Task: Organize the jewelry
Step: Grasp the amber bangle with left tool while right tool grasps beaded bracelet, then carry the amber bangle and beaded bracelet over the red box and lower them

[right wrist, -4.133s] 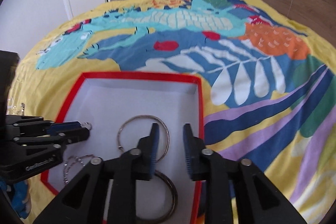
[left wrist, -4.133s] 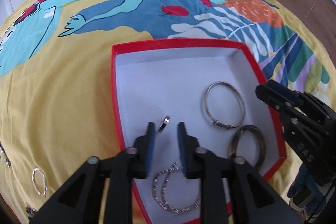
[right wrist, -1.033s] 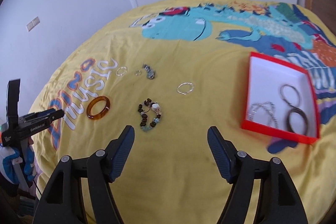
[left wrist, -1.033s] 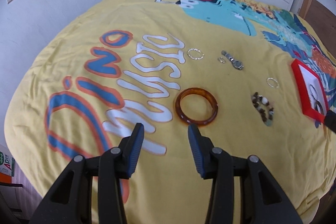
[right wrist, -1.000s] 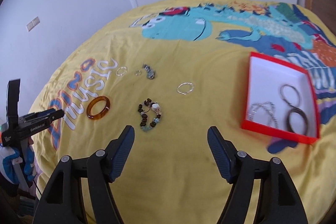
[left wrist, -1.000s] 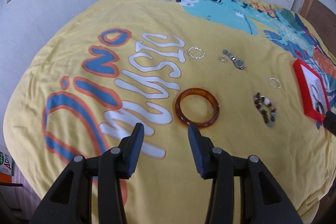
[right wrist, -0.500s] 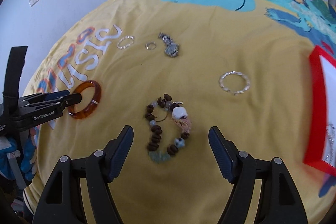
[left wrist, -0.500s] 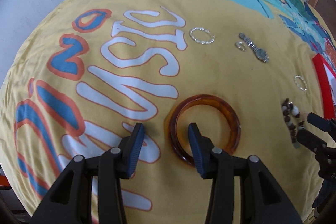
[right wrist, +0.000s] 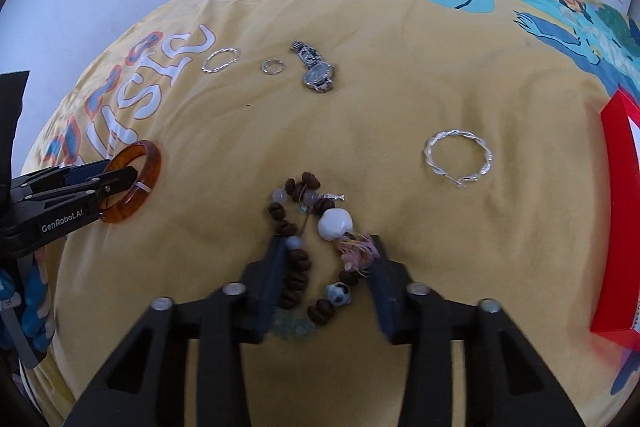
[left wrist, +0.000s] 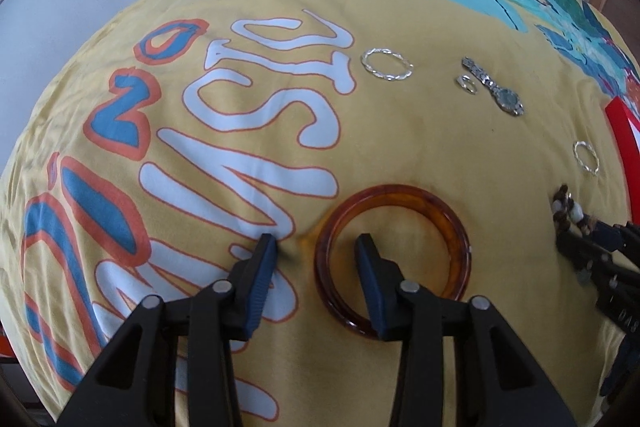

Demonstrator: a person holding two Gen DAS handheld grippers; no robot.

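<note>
An amber bangle [left wrist: 448, 223] lies on the yellow bedspread. My left gripper [left wrist: 316, 247] is open and straddles the bangle's left rim, one finger inside the ring and one outside. The bangle also shows in the right wrist view [right wrist: 148, 171]. A brown bead bracelet [right wrist: 296, 267] with a white bead and a pink tassel lies between the open fingers of my right gripper [right wrist: 326, 249]. The red jewelry box [right wrist: 616, 227] sits at the right edge.
On the bedspread lie a twisted silver bangle [right wrist: 458, 157], a silver watch [right wrist: 316, 73], a small ring [right wrist: 273, 66] and another twisted silver bangle [right wrist: 220, 59]. Wardrobes stand behind the bed.
Both grippers have moved away from the red box and dropped low over the bedspread. The left one now straddles the amber bangle's rim; the right one now brackets the bead bracelet.
</note>
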